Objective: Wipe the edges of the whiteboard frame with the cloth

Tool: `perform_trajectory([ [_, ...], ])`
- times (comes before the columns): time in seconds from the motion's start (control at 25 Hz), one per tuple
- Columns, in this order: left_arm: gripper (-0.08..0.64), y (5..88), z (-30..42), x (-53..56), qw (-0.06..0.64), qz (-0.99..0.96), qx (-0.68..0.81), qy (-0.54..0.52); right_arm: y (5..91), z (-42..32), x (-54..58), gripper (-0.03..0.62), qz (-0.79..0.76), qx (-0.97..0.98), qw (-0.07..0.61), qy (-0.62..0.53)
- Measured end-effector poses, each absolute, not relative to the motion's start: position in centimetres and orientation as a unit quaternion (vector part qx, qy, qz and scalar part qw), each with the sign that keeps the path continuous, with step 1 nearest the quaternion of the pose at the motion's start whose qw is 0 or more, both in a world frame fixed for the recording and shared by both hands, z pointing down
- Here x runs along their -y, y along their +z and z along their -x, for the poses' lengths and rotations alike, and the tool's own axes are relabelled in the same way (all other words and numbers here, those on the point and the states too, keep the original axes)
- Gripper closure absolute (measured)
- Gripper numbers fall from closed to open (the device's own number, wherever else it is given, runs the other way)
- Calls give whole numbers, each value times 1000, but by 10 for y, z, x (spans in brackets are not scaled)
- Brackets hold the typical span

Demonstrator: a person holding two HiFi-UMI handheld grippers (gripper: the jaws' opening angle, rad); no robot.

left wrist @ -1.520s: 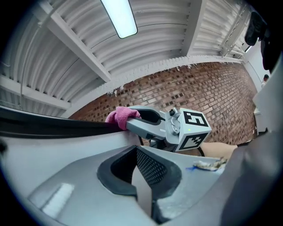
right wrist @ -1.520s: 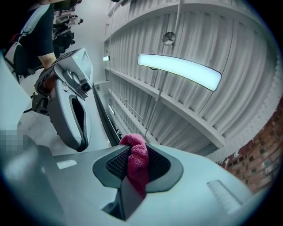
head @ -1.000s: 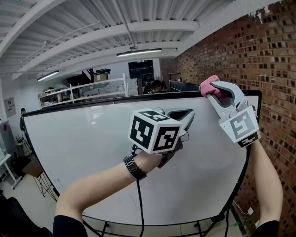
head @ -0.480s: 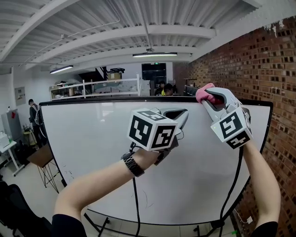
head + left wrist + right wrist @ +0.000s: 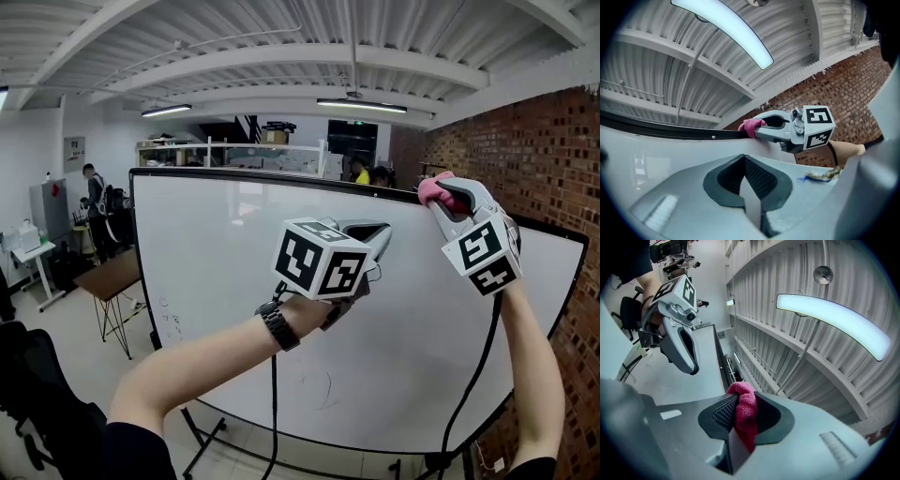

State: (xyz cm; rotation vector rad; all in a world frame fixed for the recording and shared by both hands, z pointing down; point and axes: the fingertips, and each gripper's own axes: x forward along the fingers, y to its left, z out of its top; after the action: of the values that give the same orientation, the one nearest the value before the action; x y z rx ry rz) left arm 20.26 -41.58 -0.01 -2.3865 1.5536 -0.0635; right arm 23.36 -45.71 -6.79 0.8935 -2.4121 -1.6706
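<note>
A large whiteboard [image 5: 225, 281] on a wheeled stand fills the head view, with a thin black frame [image 5: 272, 177] along its top. My right gripper [image 5: 437, 191] is shut on a pink cloth [image 5: 432, 188] and presses it against the top frame edge near the right end. The cloth [image 5: 743, 413] shows squeezed between the jaws in the right gripper view, and again as a pink cloth [image 5: 751, 126] on the black frame [image 5: 670, 131] in the left gripper view. My left gripper [image 5: 375, 234] is shut and empty, held in front of the board's face below the top edge.
A red brick wall [image 5: 534, 159] runs close along the board's right side. People [image 5: 94, 202] stand by desks and shelving behind the board at left. A small table [image 5: 112, 277] sits near the board's left end. Cables hang from both grippers.
The view has swung left, showing more of the board's left end. The right gripper with the cloth stays on the top frame edge. The left gripper holds its place.
</note>
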Motion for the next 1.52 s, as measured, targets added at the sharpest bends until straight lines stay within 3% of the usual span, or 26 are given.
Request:
perform_trajectory([
  [0.6, 557, 7, -77, 353, 137, 779, -612, -17, -70, -131, 418, 518, -254, 804, 71, -533],
  [1.52, 558, -5, 18, 295, 126, 702, -700, 7, -69, 17, 337, 518, -175, 778, 74, -599],
])
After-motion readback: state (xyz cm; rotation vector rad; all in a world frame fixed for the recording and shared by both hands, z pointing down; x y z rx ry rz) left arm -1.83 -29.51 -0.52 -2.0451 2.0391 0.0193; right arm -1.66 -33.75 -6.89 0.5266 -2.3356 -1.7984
